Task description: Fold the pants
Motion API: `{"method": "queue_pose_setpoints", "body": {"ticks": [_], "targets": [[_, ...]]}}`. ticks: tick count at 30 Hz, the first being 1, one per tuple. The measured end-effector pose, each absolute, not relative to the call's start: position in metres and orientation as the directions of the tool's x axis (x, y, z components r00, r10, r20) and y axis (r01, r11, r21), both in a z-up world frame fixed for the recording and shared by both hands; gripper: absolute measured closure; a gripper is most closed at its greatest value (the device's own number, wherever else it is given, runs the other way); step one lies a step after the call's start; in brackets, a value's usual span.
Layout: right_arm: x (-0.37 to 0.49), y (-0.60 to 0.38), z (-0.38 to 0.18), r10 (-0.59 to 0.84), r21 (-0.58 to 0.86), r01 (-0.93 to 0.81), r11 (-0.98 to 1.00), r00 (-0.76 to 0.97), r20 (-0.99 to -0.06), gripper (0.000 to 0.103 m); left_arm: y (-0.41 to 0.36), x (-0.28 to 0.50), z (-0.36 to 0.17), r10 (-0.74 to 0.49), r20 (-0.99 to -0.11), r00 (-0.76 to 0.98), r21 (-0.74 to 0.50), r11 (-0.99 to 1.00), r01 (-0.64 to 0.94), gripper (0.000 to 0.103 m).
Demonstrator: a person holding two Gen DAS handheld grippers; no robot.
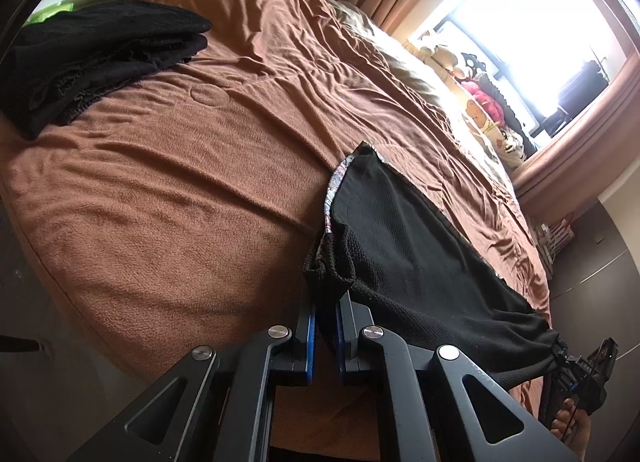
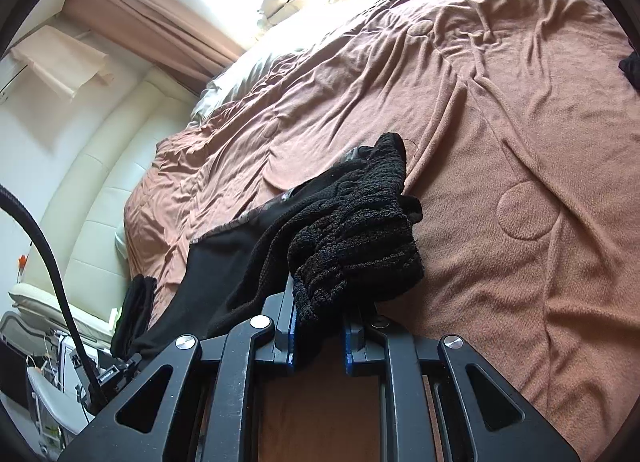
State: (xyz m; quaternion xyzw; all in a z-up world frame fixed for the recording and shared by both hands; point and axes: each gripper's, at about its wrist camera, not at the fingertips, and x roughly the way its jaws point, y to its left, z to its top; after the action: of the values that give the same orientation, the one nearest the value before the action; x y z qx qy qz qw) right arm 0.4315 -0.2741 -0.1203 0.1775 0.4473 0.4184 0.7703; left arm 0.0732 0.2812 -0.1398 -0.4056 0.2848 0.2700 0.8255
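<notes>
While the black pants (image 1: pixel 404 246) hung stretched between our two grippers above the brown blanket (image 1: pixel 180 190), we judged the folding barely begun: no fold showed yet. Our left gripper (image 1: pixel 326 322), at lower centre of its frame, had its jaws pinching a bunched corner of cloth. Our right gripper (image 2: pixel 318 336) pinched the ribbed waistband likewise. A folded black garment (image 1: pixel 92 58) lay at upper left.

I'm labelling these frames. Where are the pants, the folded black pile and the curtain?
pants (image 1: pixel 400 238), left wrist view, flat middle panel.
folded black pile (image 1: pixel 92 58), left wrist view, top layer.
curtain (image 2: pixel 160 22), right wrist view, hanging folds.
</notes>
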Motion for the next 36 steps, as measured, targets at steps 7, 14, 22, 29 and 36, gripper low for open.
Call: {"method": "queue_pose_setpoints", "body": {"ticks": [7, 14, 22, 29, 36], "targets": [[0.418, -0.283, -0.122, 0.795, 0.634, -0.49, 0.598, 0.261, -0.548, 0.089, 0.276, 0.055, -0.153, 0.185, -0.681, 0.708, -0.552, 0.505, -0.663, 0.095], [0.412, -0.275, -0.13, 0.712, 0.554, -0.471, 0.686, 0.275, -0.646, 0.083, 0.28, 0.056, -0.185, 0.089, -0.719, 0.689, -0.57, 0.492, -0.658, 0.093], [0.381, -0.286, -0.119, 0.667, 0.473, -0.506, 0.721, 0.322, -0.672, 0.058, 0.286, 0.044, -0.199, 0.013, -0.644, 0.765, -0.681, 0.445, -0.581, 0.037], [0.342, -0.309, -0.098, 0.682, 0.459, -0.532, 0.712, 0.364, -0.635, 0.056, 0.292, 0.051, -0.204, -0.029, -0.595, 0.803, -0.744, 0.397, -0.537, 0.036], [0.311, -0.304, -0.081, 0.695, 0.443, -0.572, 0.691, 0.357, -0.624, 0.056, 0.292, 0.056, -0.21, -0.039, -0.551, 0.834, -0.781, 0.377, -0.498, 0.036]]}}
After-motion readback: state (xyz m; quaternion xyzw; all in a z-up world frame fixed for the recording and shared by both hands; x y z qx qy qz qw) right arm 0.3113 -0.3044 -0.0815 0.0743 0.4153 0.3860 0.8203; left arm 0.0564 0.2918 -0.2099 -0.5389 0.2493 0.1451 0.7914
